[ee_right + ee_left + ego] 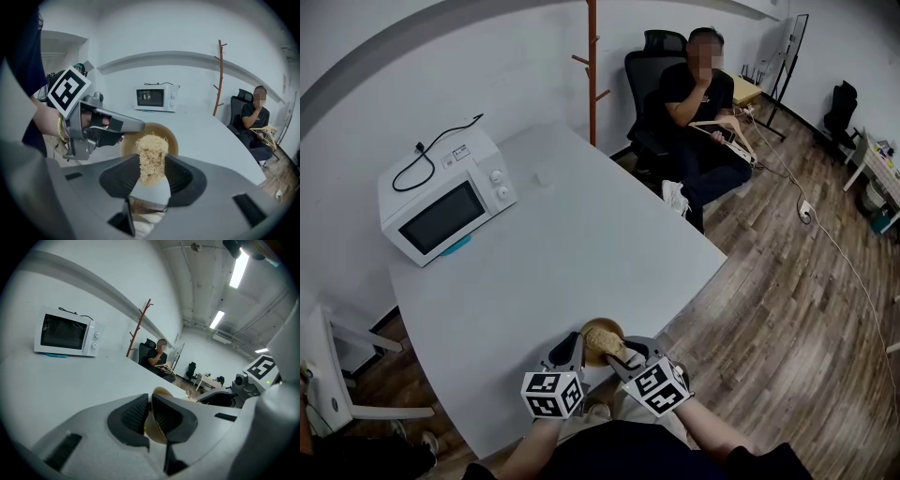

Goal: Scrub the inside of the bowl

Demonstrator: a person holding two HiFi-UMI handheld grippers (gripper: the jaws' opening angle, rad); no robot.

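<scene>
At the bottom centre of the head view, we are pinching a tan fibrous scrubbing pad (151,154) in the right gripper (152,177). Its jaws are clenched on the pad's lower half, and the tuft is sticking out past the tips. Just to the left, the left gripper (150,416) is clamping the rim of the tan bowl (171,138), one jaw inside the wall and one outside.

The relation we are steering by shows in the right gripper view. There the bowl is lying straight ahead of the pad with its mouth tipped toward us, so the right hand is the one nearer the inside.

The pad is covering the middle of the bowl, so we are not seeing whether the fibres are touching the inner wall. In the left gripper view the jaws are hiding all but a sliver of the bowl. We are also unable to tell whether the bowl is resting on the grey table (581,225). Farther off, at the upper left of the head view, a white microwave (445,202) is sitting well apart.
</scene>
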